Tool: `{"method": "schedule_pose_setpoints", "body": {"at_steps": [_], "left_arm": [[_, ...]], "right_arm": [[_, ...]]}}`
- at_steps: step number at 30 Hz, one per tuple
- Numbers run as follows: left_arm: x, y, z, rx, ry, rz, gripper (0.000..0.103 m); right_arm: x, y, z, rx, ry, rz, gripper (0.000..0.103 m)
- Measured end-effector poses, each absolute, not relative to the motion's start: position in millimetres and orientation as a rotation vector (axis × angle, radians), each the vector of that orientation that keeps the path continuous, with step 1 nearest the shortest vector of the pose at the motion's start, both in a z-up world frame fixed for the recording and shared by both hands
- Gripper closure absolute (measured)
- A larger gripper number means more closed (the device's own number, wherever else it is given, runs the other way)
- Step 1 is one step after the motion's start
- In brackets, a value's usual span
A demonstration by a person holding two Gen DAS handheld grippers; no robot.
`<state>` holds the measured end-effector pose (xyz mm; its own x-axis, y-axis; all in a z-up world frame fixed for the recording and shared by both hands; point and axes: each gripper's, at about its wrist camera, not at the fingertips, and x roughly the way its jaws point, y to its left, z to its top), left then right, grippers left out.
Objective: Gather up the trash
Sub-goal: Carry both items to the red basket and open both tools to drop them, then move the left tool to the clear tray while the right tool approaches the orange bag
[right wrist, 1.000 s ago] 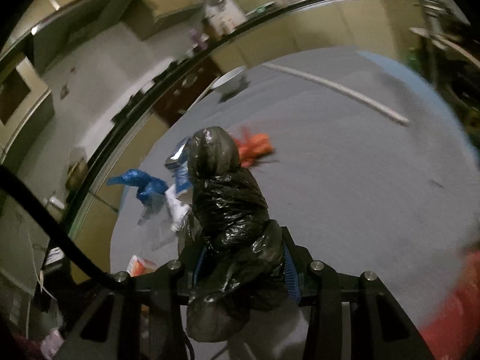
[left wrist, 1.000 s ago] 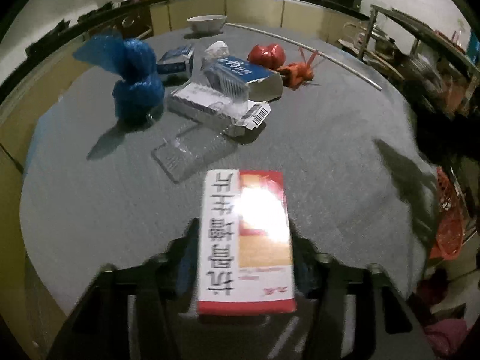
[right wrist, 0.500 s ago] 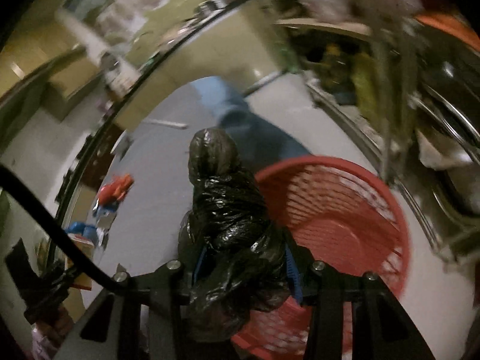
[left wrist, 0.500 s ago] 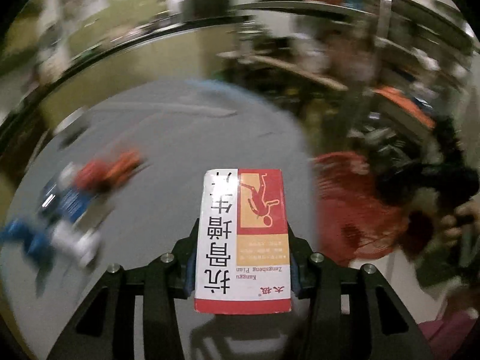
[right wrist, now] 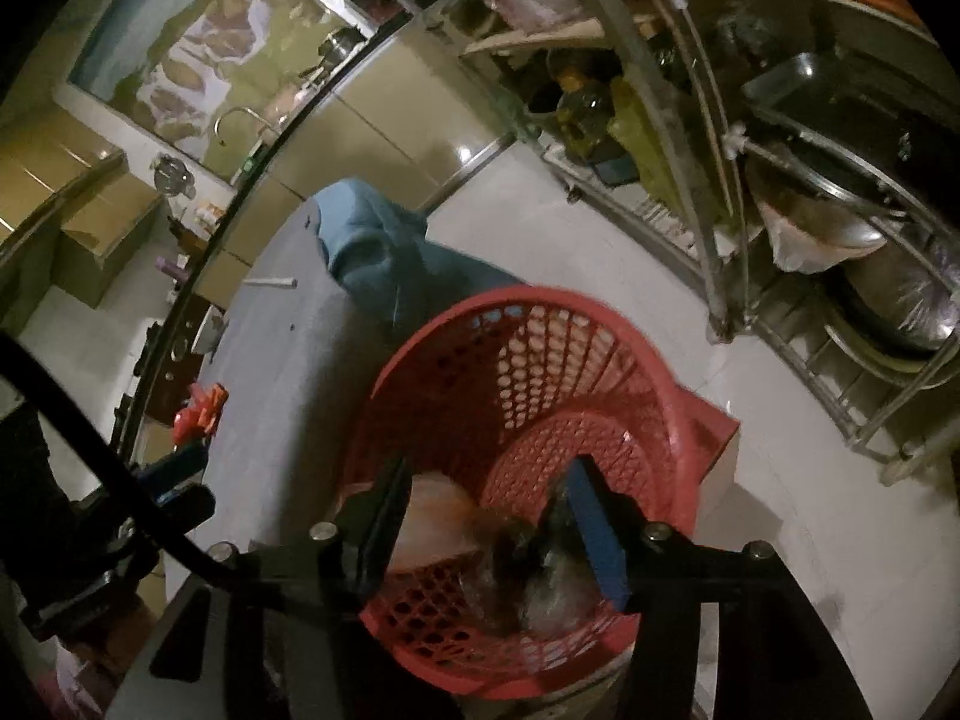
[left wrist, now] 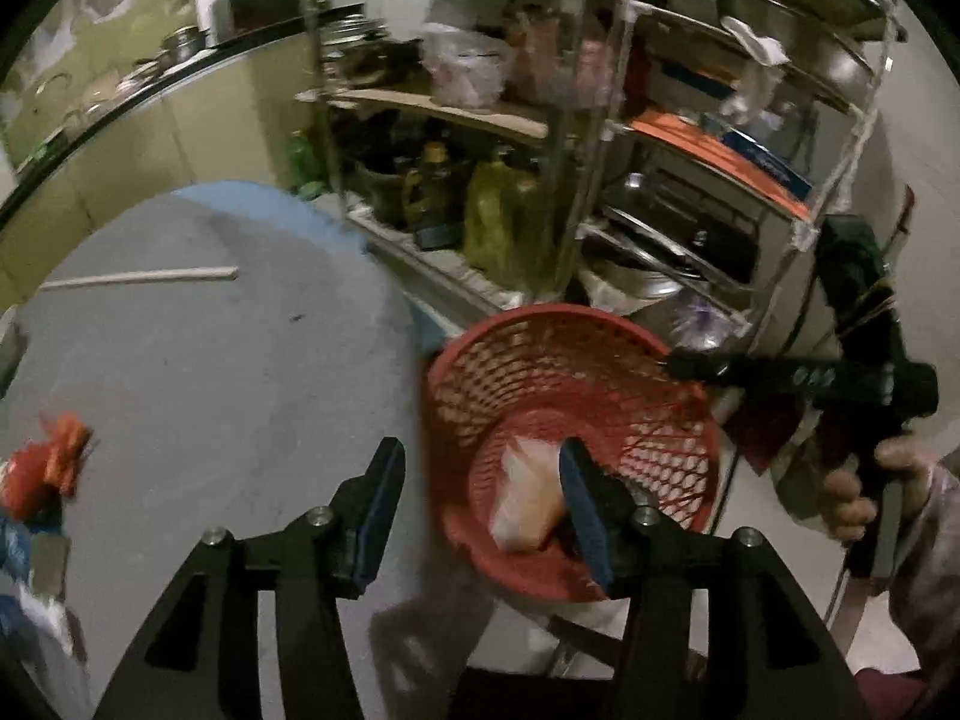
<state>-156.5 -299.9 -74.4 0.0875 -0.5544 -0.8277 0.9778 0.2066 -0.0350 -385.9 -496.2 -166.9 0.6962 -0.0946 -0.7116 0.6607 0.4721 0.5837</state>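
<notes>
A red mesh basket stands on the floor beside the grey table. My left gripper hangs over the basket's near rim, its jaws opening with nothing between them. Below it the red-and-white box shows as a blur inside the basket. My right gripper is above the same basket, jaws also opening. The black bag is a blur under its right finger, free of the pads. The box lies beside the bag.
A metal rack with bottles and pans stands just behind the basket. A hand grips the other gripper's handle at the right. A red wrapper and more trash remain at the table's left. A white stick lies farther back.
Both grippers swung from over the table to above the red basket. The left let go of the box and the right let go of the black bag; both now sit in or fall into the basket.
</notes>
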Motion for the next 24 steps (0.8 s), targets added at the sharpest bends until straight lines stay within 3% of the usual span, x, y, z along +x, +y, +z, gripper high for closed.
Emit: {"method": "schedule_pose_setpoints", "body": {"at_steps": [8, 16, 24], "left_arm": [[-88, -181, -72, 0.501, 0.9, -0.93, 0.046], [11, -39, -58, 0.245, 0.934, -0.514, 0.043], [51, -14, -59, 0.071, 0.971, -0.438, 0.035]], "right_arm": [[-347, -492, -138, 0.909, 0.617, -0.424, 0.045], [-244, -445, -104, 0.781, 0.671, -0.231, 0.045], [-125, -379, -89, 0.721, 0.756, -0.067, 0.045]]}}
